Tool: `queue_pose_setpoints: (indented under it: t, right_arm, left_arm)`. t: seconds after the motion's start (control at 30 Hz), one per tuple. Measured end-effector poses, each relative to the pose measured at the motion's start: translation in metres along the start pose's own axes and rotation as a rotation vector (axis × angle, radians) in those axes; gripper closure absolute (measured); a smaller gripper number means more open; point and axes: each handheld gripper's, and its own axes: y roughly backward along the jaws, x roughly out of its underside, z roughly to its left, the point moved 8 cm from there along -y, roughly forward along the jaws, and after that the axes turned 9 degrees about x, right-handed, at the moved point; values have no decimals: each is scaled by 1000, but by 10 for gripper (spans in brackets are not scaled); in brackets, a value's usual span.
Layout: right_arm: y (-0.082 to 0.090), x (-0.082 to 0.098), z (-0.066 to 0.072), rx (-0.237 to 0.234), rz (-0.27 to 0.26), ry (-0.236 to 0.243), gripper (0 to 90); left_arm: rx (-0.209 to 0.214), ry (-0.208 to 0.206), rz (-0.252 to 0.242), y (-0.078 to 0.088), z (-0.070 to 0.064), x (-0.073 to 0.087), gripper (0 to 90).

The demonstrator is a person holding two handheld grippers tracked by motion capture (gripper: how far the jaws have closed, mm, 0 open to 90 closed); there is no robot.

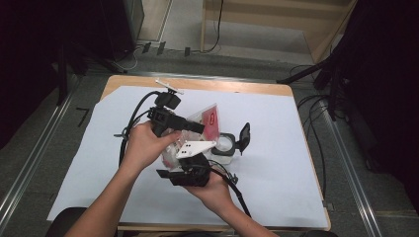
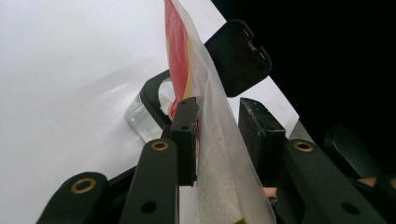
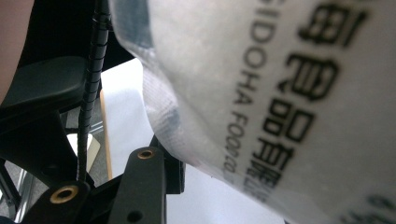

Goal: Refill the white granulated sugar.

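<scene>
The table (image 1: pixel 276 90), covered by a white sheet (image 1: pixel 276 163), carries near its middle a clear container (image 1: pixel 225 147) with its black flip lid (image 1: pixel 244 136) standing open toward the right edge. Tilted above it, long axis running from the person's side up toward the far edge with its red top nearest the container's mouth, is the plastic bag (image 1: pixel 207 120) of white grains. The left gripper (image 2: pixel 217 135) has slack jaws straddling the bag's upper part, one pad touching the film; the right gripper (image 1: pixel 190 170) clamps the printed lower end
</scene>
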Motion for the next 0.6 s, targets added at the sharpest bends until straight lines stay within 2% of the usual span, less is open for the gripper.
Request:
queue_pose_setpoints:
  t: [0.57,0.6]
  right_arm:
    - [1,1,0,-7,11,-3,633]
    - [1,2,-1,-5,12,-2,633]
  left_arm:
    - [14,-1,-3,-3,0,0,672]
    - [4,-1,2,-3,0,1,672]
